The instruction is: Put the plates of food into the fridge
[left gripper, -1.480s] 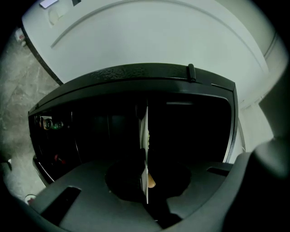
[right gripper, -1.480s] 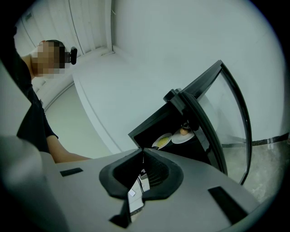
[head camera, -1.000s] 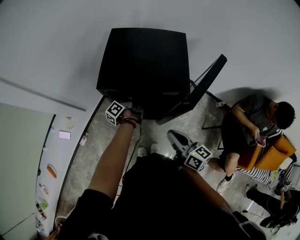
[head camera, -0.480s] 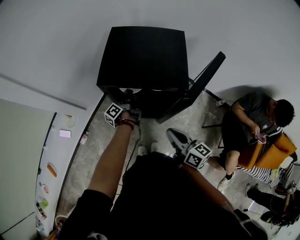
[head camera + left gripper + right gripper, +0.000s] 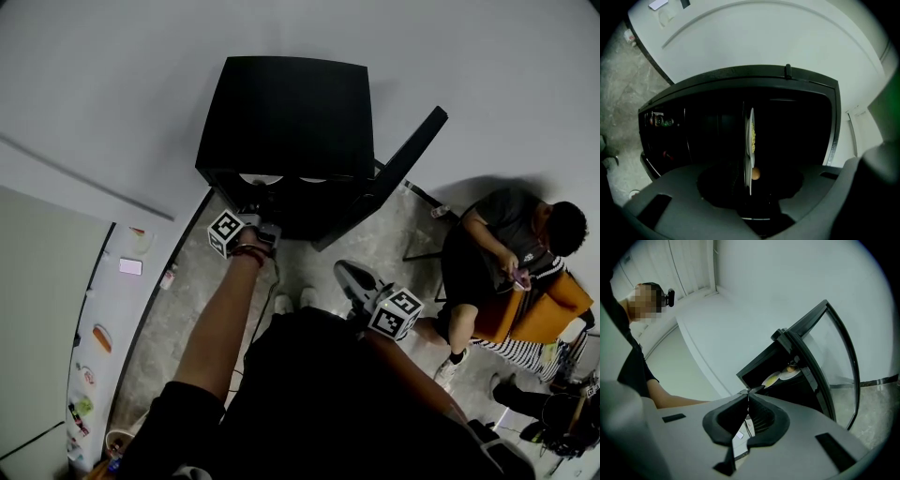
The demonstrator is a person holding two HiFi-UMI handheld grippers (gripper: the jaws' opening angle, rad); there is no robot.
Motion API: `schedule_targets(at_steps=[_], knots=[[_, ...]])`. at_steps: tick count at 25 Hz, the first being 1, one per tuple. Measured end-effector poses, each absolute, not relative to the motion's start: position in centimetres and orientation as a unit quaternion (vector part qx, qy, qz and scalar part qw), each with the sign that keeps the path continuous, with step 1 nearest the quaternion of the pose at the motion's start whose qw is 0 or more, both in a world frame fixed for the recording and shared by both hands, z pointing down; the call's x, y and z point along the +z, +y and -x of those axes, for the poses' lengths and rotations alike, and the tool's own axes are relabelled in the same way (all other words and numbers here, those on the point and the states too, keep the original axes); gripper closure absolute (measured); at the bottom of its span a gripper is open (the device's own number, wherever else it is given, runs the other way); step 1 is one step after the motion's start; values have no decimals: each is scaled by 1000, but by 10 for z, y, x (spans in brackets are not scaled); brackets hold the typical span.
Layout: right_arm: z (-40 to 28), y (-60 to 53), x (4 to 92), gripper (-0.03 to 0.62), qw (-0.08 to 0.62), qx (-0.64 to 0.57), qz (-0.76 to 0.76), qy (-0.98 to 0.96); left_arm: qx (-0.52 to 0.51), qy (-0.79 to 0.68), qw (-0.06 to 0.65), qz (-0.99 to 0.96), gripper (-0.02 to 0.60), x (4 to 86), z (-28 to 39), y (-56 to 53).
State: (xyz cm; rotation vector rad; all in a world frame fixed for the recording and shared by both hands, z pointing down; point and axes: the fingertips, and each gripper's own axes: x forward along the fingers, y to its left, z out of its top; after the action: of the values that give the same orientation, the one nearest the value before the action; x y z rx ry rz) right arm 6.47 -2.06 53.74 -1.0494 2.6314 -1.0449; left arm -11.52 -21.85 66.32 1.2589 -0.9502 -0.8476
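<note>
Two plates of food (image 5: 751, 136) sat inside the open fridge (image 5: 281, 112).
Left gripper (image 5: 751, 187) had just been opening its jaws to release, a rim between them untouched; right gripper (image 5: 748, 391) closed, empty, held clear.

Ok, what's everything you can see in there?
fridge: one, black, against the wall, door open
plate with yellow food: one, white, inside fridge
plate with a brown lump: one, white, beside it, nearer the door
seated person: one, dark shirt, right of fridge
counter: one, white, far left
left gripper: one, grey, at the fridge mouth, jaws just been opening, plate edge in the gap, not squeezed
right gripper: one, grey, held back, shut, empty
</note>
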Motion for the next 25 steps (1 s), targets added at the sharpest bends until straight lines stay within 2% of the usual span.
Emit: schedule_targets(at_steps=[4,6,8,12,16,25], knots=[[-57,-21,535,566,63,-339,330,879,-334,-403,603,-602,451,649,117,-177],[-51,-22,533,566,63,-333,319,885,-320,-401,582,-631,523,633,120,-154],[-44,-23,529,566,59,-323,309,893,-324,-390,561,-654,549,608,124,-137],[-32,-26,522,566,62,-305,297,903,-332,-354,533,-693,557,550,116,-112],[-23,-28,514,566,60,-290,289,910,-241,-379,455,-769,557,540,112,-88],[-14,-22,505,566,53,-272,275,921,-139,-391,323,-850,558,503,82,-46]])
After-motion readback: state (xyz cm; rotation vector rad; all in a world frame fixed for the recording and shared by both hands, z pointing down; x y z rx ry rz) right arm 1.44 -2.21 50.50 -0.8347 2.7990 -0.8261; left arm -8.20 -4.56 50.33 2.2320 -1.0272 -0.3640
